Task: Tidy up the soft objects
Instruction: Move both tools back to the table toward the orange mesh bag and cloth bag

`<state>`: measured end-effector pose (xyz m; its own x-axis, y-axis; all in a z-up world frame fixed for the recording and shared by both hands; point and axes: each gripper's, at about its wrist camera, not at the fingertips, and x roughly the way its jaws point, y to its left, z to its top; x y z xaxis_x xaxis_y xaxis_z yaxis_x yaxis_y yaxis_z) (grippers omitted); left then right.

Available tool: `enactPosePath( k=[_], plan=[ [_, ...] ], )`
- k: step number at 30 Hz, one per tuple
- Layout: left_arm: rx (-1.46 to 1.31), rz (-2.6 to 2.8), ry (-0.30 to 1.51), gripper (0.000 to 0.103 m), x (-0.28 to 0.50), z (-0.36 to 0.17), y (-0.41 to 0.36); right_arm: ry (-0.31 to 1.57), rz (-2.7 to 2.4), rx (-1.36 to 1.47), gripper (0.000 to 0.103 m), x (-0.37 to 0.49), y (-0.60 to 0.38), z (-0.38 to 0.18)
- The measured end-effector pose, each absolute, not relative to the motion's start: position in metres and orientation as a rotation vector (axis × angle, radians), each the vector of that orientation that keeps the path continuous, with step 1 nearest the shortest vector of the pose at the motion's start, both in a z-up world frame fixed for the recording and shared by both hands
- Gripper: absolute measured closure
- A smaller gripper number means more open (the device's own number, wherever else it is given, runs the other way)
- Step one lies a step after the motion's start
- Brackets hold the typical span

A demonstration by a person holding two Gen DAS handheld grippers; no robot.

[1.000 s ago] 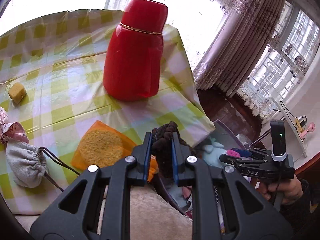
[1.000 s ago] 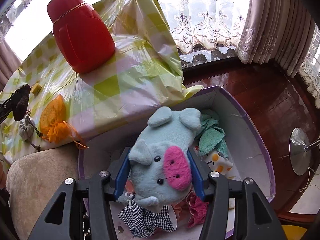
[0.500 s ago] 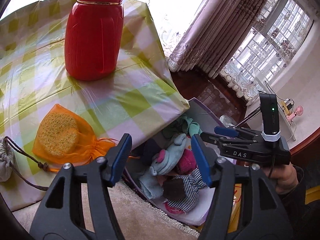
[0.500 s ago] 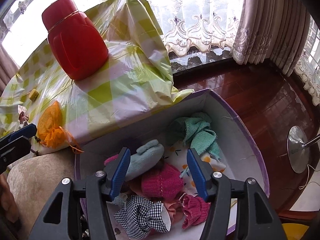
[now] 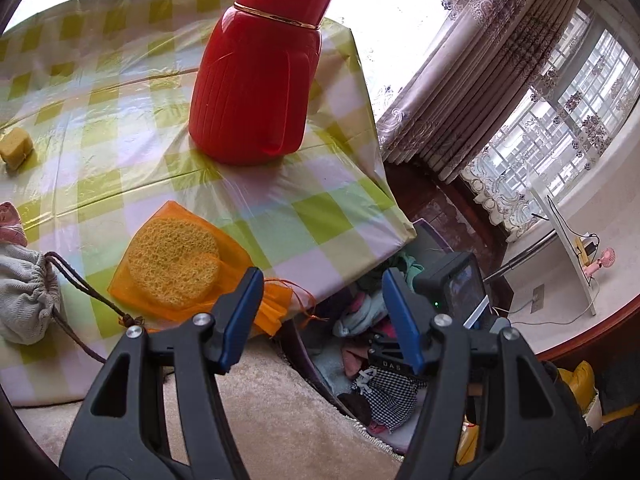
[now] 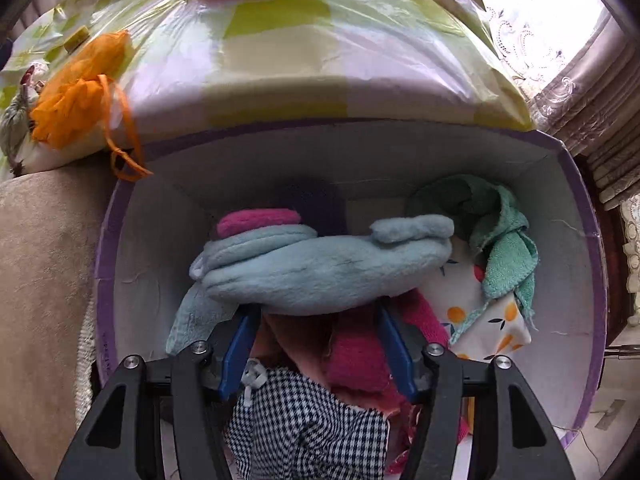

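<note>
A purple-rimmed white box [image 6: 576,184] beside the table holds soft things: a light blue plush pig [image 6: 320,264], a green towel [image 6: 504,232], a pink knit piece [image 6: 360,352], a checked cloth [image 6: 312,424] and a fruit-print cloth [image 6: 492,316]. My right gripper [image 6: 316,344] is open, low inside the box, its tips under the pig. My left gripper [image 5: 320,316] is open and empty above the table's near edge. An orange mesh bag with yellow sponges [image 5: 176,256] and a grey drawstring pouch [image 5: 24,296] lie on the checked tablecloth [image 5: 320,208].
A tall red thermos [image 5: 256,68] stands on the table behind the orange bag. A small yellow sponge cube [image 5: 16,152] and a pink cloth [image 5: 10,228] lie at the left. A beige cushion [image 5: 272,416] sits below the table edge. Curtains [image 5: 472,80] hang at the right.
Both grippers opened: the left dropped a dark knit item and the right dropped the blue pig into the box. The right gripper then sank into the box; the left swung back toward the table.
</note>
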<state>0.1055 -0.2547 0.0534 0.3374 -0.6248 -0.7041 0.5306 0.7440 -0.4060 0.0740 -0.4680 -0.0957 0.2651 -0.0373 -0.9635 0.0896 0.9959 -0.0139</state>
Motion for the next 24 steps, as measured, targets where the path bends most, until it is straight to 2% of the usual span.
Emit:
enactPosePath(
  k=[3, 10, 21, 24],
  plan=[
    [-0.136, -0.718, 0.949, 0.038, 0.110, 0.054, -0.238, 1.242, -0.207, 0.145, 0.043, 0.078, -0.495, -0.087],
    [-0.245, -0.554, 0.898, 0.038, 0.131, 0.055, -0.172, 1.226, -0.169, 0.124, 0.040, 0.059, -0.499, -0.064],
    [-0.417, -0.236, 0.831, 0.038, 0.136, 0.039, -0.044, 1.054, 0.056, 0.101, 0.040, 0.064, -0.414, 0.011],
    [-0.444, -0.192, 0.827, 0.038, 0.134, 0.034, -0.022, 1.022, 0.097, 0.082, 0.037, 0.076, -0.392, 0.021]
  ],
)
